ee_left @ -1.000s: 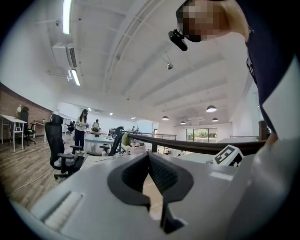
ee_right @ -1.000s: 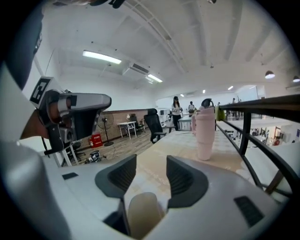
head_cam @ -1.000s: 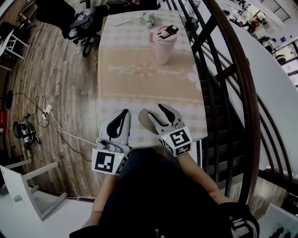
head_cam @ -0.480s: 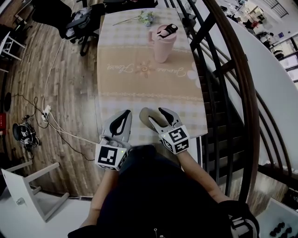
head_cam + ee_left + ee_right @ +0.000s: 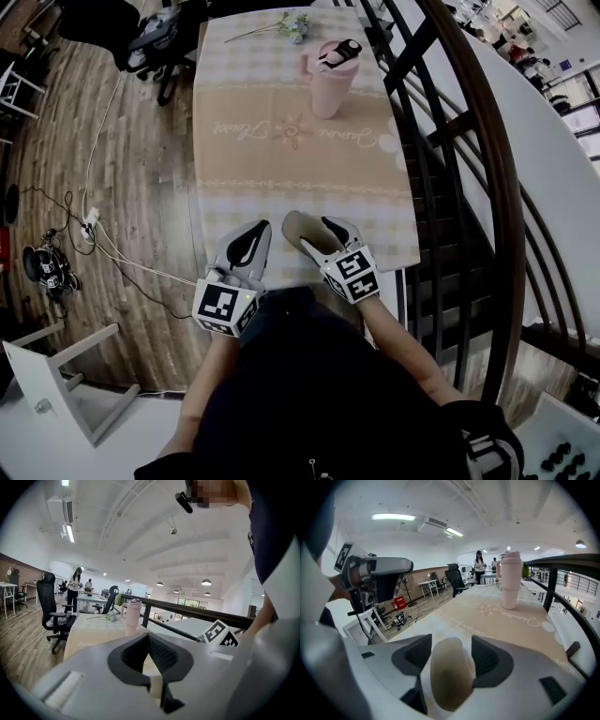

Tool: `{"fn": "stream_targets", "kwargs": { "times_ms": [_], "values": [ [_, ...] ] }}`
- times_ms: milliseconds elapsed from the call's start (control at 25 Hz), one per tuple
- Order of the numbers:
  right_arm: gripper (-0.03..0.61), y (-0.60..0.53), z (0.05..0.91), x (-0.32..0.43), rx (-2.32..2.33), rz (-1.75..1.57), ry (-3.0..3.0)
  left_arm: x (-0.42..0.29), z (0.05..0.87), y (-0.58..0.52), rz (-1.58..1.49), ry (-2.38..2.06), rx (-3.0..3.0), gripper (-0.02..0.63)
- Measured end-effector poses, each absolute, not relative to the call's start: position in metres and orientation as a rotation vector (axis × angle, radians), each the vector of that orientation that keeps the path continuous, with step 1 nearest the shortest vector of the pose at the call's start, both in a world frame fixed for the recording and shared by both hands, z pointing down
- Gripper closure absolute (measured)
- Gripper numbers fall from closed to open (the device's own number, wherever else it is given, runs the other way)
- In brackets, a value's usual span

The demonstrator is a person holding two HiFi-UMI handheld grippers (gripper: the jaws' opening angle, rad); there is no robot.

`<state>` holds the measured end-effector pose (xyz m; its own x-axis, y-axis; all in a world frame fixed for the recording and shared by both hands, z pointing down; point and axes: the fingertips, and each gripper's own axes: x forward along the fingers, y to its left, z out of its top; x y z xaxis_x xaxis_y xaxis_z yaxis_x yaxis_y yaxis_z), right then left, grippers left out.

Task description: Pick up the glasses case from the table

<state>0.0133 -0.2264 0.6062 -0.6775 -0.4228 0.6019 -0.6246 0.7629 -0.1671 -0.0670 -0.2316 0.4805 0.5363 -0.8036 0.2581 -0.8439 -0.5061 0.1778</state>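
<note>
The glasses case (image 5: pixel 293 228), a beige oval, lies on the checked tablecloth at the near edge of the table (image 5: pixel 300 169). My right gripper (image 5: pixel 317 233) reaches over it from the near right. Its jaws have just been opening, and they straddle the case. In the right gripper view the case (image 5: pixel 449 679) fills the gap of the right gripper (image 5: pixel 450 649), and I see no pad pressing on it. My left gripper (image 5: pixel 257 229) hovers just left of the case, shut and empty. In its own view the left gripper (image 5: pixel 150 641) shows its pads meeting.
A pink tumbler (image 5: pixel 328 80) with a lid stands at the far middle of the table, and a flower sprig (image 5: pixel 289 26) lies beyond it. A dark stair railing (image 5: pixel 441 141) runs along the right. Left of the table are an office chair (image 5: pixel 155 42), floor cables (image 5: pixel 94 225) and a white stool (image 5: pixel 56 375).
Both grippers have sunk toward the near table edge. The right gripper's jaws stand wider around the case, which has stayed in its place on the cloth.
</note>
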Motion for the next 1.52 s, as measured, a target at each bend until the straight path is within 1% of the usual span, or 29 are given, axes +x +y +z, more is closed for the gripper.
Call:
{"fn": "stream_targets", "kwargs": {
  "times_ms": [400, 680, 880, 1520],
  "values": [
    [0.281, -0.212, 0.635, 0.008, 0.640, 0.567, -2.292, -0.070, 0.500, -0.231, 0.236, -1.318, 2.449, 0.603],
    [0.231, -0.205, 0.654, 0.007, 0.516, 0.409, -2.169, -0.072, 0.509, -0.231, 0.252, -1.303, 2.421, 0.603],
    [0.209, -0.197, 0.668, 0.006, 0.428, 0.352, -2.061, -0.076, 0.509, -0.231, 0.254, -1.304, 2.412, 0.603],
    [0.202, -0.199, 0.702, -0.002, 0.319, 0.319, -1.867, -0.102, 0.506, -0.231, 0.236, -1.390, 2.373, 0.603]
  ]
}}
